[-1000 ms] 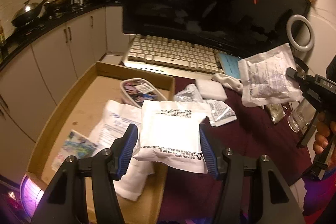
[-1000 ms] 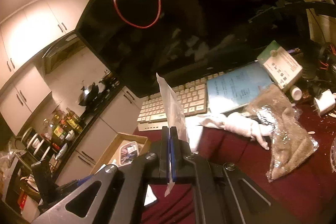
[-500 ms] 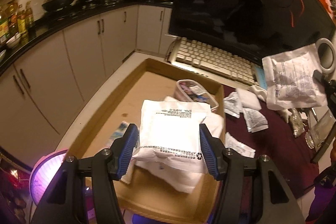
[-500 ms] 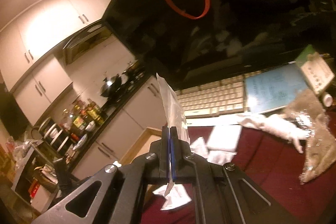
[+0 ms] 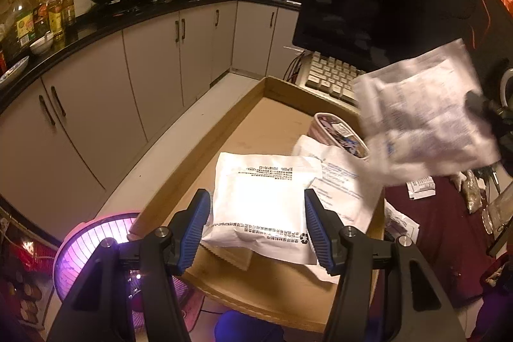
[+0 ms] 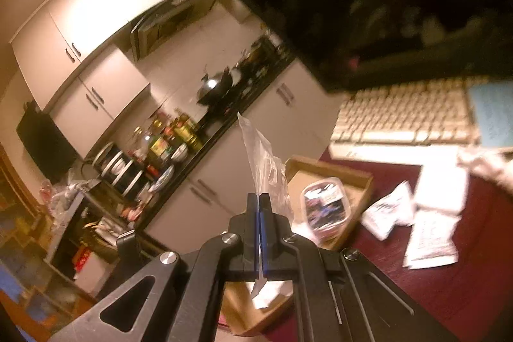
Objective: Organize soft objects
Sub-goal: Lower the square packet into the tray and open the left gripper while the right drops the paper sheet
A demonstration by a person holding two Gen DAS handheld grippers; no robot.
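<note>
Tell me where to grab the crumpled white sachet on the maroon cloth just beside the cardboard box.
Pinch the sachet by its raised upper corner, coming down from above on the side away from the cardboard box. It lies crumpled on the maroon cloth, so that corner seems to stand clear while the rest lies flat. The view is blurred, so this is a best guess.

We've swung the left gripper (image 5: 258, 225) and its white padded pouch (image 5: 261, 201) off the maroon cloth; the cardboard tray (image 5: 224, 149) now lies under the fingers. Right gripper (image 6: 259, 215) has carried its crinkled printed packet (image 5: 423, 114) leftward, now above the tray's far corner, blurred in motion.
</note>
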